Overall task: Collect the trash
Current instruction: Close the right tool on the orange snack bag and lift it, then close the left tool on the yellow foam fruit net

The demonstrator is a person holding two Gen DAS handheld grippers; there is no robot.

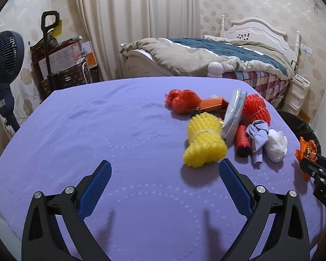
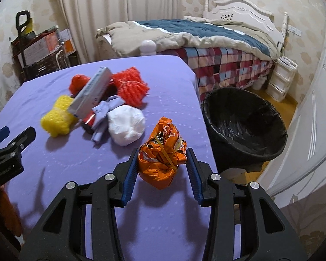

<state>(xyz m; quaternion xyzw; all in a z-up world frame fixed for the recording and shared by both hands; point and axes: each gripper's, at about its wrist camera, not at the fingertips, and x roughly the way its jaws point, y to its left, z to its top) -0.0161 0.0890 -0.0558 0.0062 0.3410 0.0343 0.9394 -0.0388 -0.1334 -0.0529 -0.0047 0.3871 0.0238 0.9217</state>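
My right gripper (image 2: pixel 162 152) is shut on a crumpled orange wrapper bundle (image 2: pixel 160 163) tied with a yellow band, held a little above the purple table (image 2: pixel 167 80) near its right edge. In the left wrist view that bundle (image 1: pixel 306 152) shows at the far right. My left gripper (image 1: pixel 165 162) stands open over bare cloth, nothing between its fingers. Just beyond its right finger lies a yellow foam net (image 1: pixel 204 143). Behind it are a white crumpled wad (image 1: pixel 276 144), a bluish scrap (image 1: pixel 258 134), a red can (image 1: pixel 242 140), a silver packet (image 1: pixel 234 108) and a red foam net (image 1: pixel 255 108).
A round bin with a black liner (image 2: pixel 245 119) stands on the floor against the table's right side. A bed (image 2: pixel 206 39) lies behind, a white drawer unit (image 2: pixel 280 80) by it. A fan (image 1: pixel 4 54) and stacked boxes (image 1: pixel 63 61) are at the left.
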